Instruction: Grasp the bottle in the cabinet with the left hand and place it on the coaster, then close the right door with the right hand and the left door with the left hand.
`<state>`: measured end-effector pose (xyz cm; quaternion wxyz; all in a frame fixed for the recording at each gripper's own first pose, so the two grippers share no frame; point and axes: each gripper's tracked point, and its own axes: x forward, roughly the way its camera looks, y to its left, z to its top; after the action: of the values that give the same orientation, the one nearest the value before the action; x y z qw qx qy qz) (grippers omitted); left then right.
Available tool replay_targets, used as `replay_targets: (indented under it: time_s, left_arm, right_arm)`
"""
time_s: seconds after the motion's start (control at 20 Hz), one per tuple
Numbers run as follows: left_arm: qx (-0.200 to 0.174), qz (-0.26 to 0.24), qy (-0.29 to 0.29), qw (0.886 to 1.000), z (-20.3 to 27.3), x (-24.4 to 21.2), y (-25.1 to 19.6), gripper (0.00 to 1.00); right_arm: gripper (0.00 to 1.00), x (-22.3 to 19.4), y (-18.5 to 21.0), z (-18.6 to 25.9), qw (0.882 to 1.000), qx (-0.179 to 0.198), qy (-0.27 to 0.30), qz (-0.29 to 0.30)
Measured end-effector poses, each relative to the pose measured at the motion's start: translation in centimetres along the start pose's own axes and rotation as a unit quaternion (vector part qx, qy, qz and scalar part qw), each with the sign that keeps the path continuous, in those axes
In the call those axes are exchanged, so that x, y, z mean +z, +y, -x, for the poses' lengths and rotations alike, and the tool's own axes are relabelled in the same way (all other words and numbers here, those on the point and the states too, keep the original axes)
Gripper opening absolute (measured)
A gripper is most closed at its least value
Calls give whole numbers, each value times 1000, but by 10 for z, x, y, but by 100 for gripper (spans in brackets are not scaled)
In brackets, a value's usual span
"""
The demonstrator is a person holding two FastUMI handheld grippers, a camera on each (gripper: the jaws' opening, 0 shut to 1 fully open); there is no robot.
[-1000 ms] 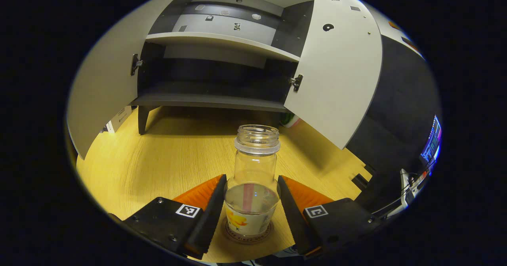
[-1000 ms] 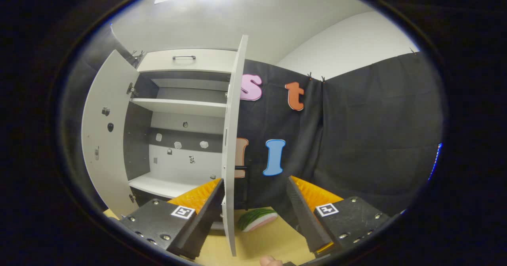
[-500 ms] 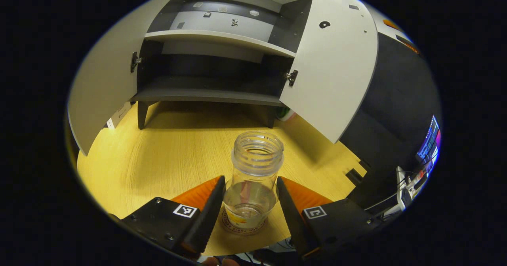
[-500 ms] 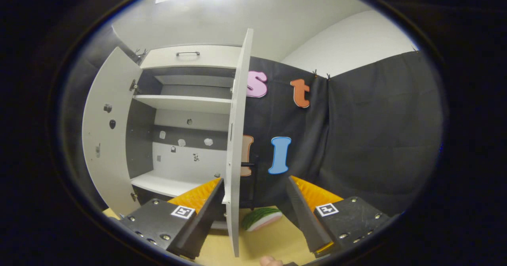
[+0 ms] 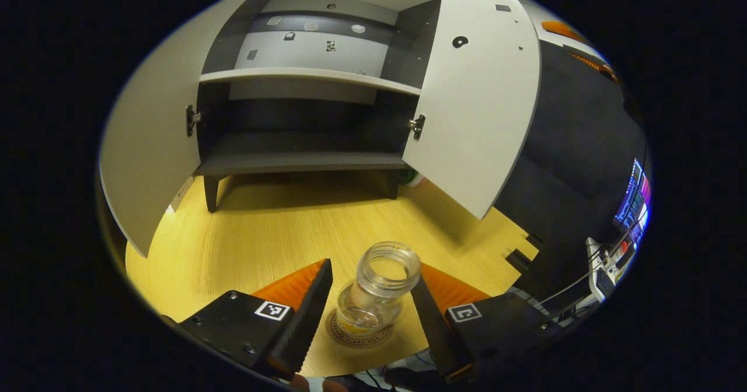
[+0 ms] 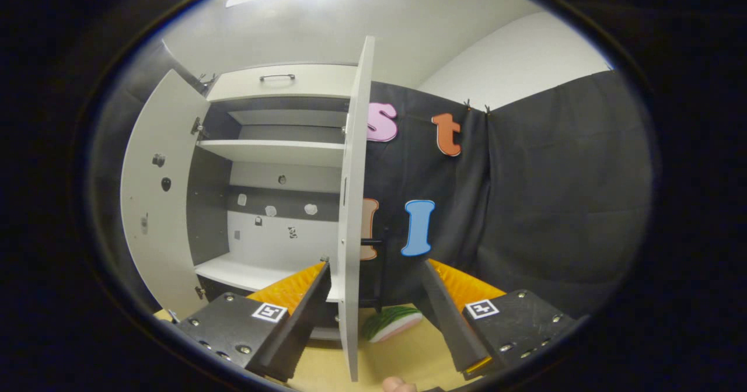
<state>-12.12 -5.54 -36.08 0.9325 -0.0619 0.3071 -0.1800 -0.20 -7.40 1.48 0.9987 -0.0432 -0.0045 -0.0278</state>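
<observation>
bottle [image 5: 376, 290] standing upright on coaster [image 5: 357, 335], uncapped | left gripper [image 5: 369, 316] hanging over it, fingers spread wide, not touching | right gripper [image 6: 373, 316] gaping wide astride right door [image 6: 352, 217] edge | left door [image 6: 153, 205] standing open

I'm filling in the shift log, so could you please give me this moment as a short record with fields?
bottle: clear bottle, uncapped, upright on the coaster
left gripper: left gripper open, one finger on each side of the bottle, not pressing it
right gripper: right gripper open, the right door's edge between its fingers
right door: right door open
left door: left door open
cabinet shelves: cabinet shelves bare
table: wooden table; a watermelon slice lies past the right door
</observation>
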Motion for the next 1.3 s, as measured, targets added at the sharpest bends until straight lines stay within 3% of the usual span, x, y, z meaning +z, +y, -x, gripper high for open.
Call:
replay_targets:
  time_s: [0.15,0.4,0.8,0.85,0.9,0.95,1.0,1.25,1.3]
  left_arm:
    - [-16,-7,-25,1000,10,29,-12,83]
    - [-10,-12,-86,996,32,92,-19,83]
    - [74,-8,-198,977,80,209,14,82]
    - [92,-11,-210,973,89,222,22,82]
    - [105,-15,-217,970,97,232,27,89]
    - [116,-17,-224,967,107,240,29,87]
    - [122,-18,-234,964,114,249,31,97]
    - [150,-20,-259,954,142,267,45,96]
    - [154,-18,-263,952,145,268,46,96]
  right_arm:
    - [93,-3,-2,-3,1000,-2,2,-3]
    - [95,-5,-11,-6,1000,-12,1,-5]
    - [92,-11,-33,-18,999,-43,2,4]
    - [98,-13,-34,-21,999,-47,5,5]
    - [93,-16,-36,-24,999,-50,7,6]
    - [93,-18,-38,-27,998,-54,9,6]
    - [93,-21,-38,-30,998,-54,12,4]
    - [95,-27,-32,-38,999,-34,20,3]
    - [92,-28,-30,-39,999,-27,23,3]
